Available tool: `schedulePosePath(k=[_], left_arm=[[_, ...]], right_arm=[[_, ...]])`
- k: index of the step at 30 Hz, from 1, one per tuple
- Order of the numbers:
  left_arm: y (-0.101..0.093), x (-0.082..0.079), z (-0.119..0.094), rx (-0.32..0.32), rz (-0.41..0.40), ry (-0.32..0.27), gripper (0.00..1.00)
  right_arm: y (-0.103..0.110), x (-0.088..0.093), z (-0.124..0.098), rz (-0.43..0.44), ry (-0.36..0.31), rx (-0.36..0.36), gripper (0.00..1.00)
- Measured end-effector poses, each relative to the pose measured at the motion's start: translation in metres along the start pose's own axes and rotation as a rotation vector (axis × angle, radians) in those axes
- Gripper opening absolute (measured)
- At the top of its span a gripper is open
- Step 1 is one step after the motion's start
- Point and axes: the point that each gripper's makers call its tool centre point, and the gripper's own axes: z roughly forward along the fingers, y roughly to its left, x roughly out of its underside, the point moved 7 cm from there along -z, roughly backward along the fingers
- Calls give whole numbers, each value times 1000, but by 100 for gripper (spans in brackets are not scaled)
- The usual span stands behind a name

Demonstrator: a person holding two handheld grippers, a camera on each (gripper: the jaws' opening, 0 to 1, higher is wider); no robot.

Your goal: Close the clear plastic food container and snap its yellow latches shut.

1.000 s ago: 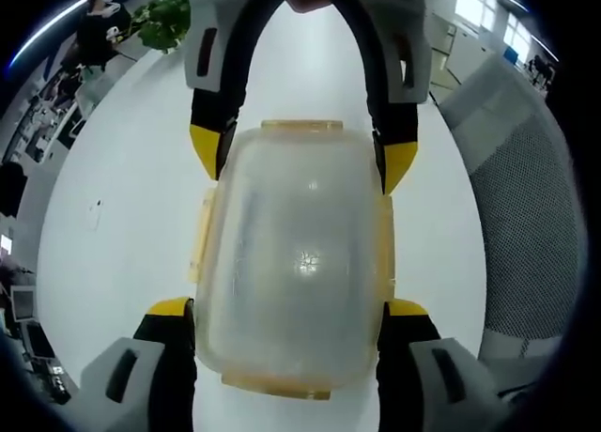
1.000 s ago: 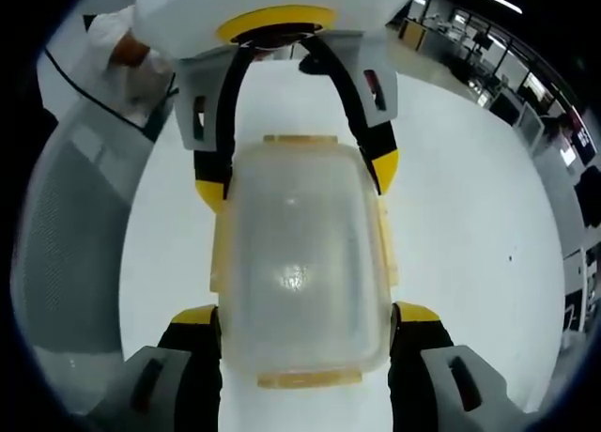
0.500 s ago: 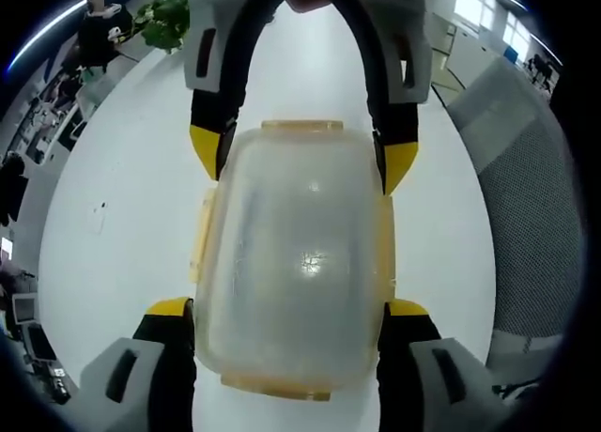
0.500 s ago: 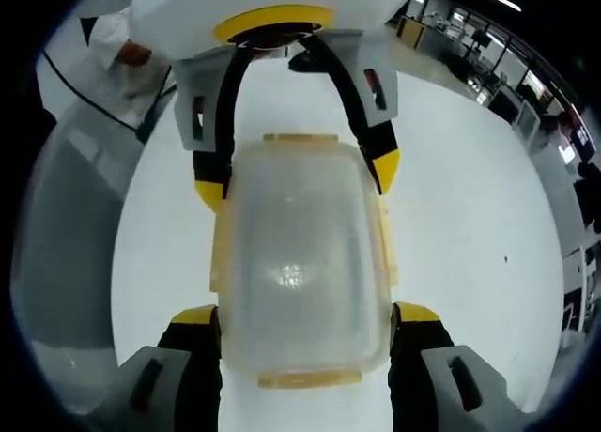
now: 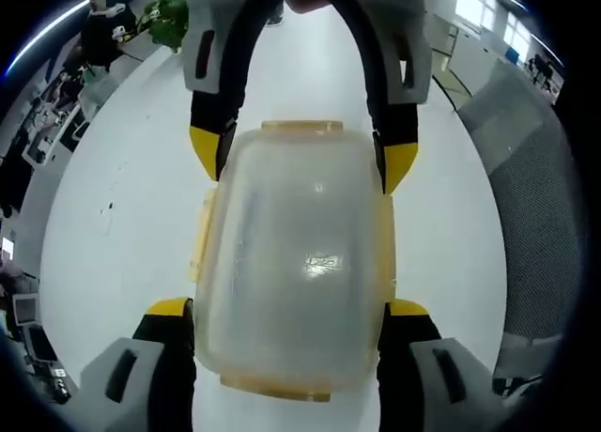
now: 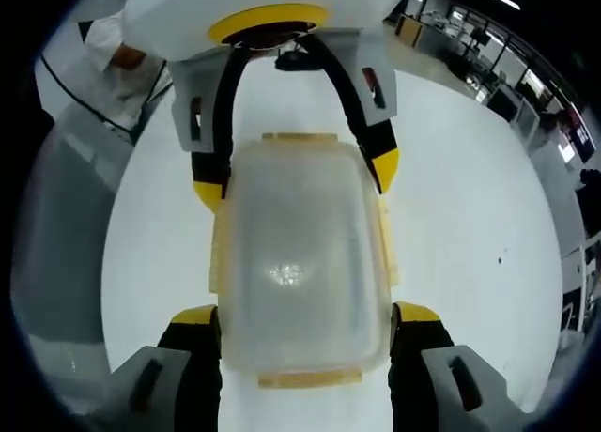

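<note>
Left gripper view: clear plastic food container (image 5: 293, 263), lid seated, lying lengthwise between the left gripper (image 5: 289, 319) at its near end and the right gripper (image 5: 302, 164), which reaches in from the top of the view at its far end. Both sets of yellow-tipped jaws stand pressed against the long sides, clamped on the box. Whether it rests on the white worktop (image 5: 103, 216) below or is held clear of it cannot be told.

Right gripper view: same container (image 6: 299, 263), the right gripper (image 6: 305, 324) astride the near end, the left gripper (image 6: 296, 174) opposite.

Yellow latches (image 5: 202, 230): one along each side and end; they lie close against the walls, though whether they are snapped home cannot be told.

Handling, by judgement: apparently empty, so light; thin walls will flex, smooth plastic slips. Hold across the long sides near the rim, where stiffest; press each latch flat while the other gripper steadies the box.
</note>
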Motion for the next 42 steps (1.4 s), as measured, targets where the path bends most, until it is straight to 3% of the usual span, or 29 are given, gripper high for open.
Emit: schedulePosePath(k=[10,30,38,42], left_arm=[[10,1,1,-6,-14,-8,80],[11,4,-2,-2,-19,-42,81],[13,6,-7,-6,-29,-133,81],[12,4,-6,-14,-27,-148,83]], right_arm=[[-12,-1,1,-13,7,-6,73],[-13,-2,0,-12,-22,-9,74],[-13,0,-5,-26,-63,-3,74],[-13,4,-7,-14,-107,0,74]])
